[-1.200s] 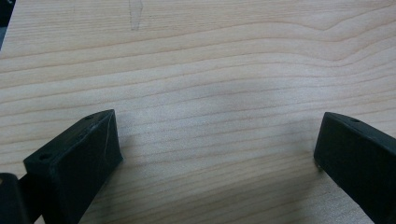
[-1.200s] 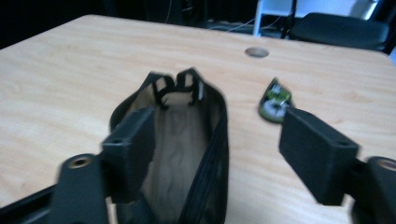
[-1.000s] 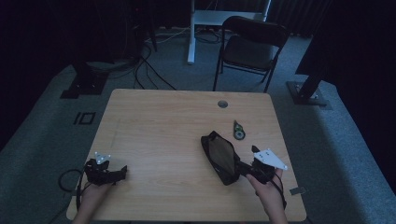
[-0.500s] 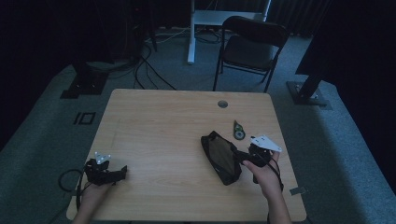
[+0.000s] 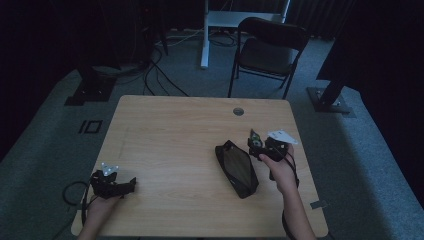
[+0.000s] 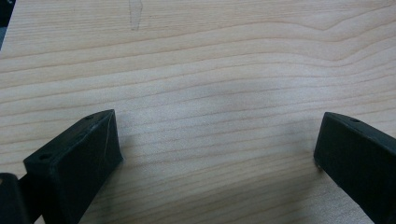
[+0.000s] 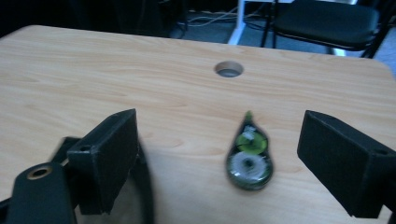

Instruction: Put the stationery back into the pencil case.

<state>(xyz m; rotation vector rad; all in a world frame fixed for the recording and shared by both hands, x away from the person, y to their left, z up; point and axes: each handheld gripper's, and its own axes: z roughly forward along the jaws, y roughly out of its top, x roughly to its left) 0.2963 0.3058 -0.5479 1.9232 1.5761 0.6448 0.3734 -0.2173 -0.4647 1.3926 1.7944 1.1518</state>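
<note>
A black zip pouch (image 5: 237, 167) lies slantwise on the wooden table (image 5: 175, 130), right of centre. Just beyond its far right side lies a small clear and green tape dispenser (image 5: 255, 139) (image 7: 248, 156). My right gripper (image 5: 256, 150) (image 7: 219, 126) hovers right behind the dispenser. Its jaws have just been opening and now stand wide, with the dispenser lying on the wood ahead of them, untouched. A dark edge of the pouch shows by its left jaw. My left gripper (image 5: 129, 184) (image 6: 215, 135) rests near the table's front left, open over bare wood.
A round cable hole (image 5: 238, 111) (image 7: 229, 69) sits near the table's far edge. A black folding chair (image 5: 267, 47) and a white desk leg (image 5: 205, 35) stand behind the table. Cables run across the floor at the back left.
My right gripper has moved away from the pouch's near right end, toward the far side, up to the tape dispenser. The left gripper has stayed where it was.
</note>
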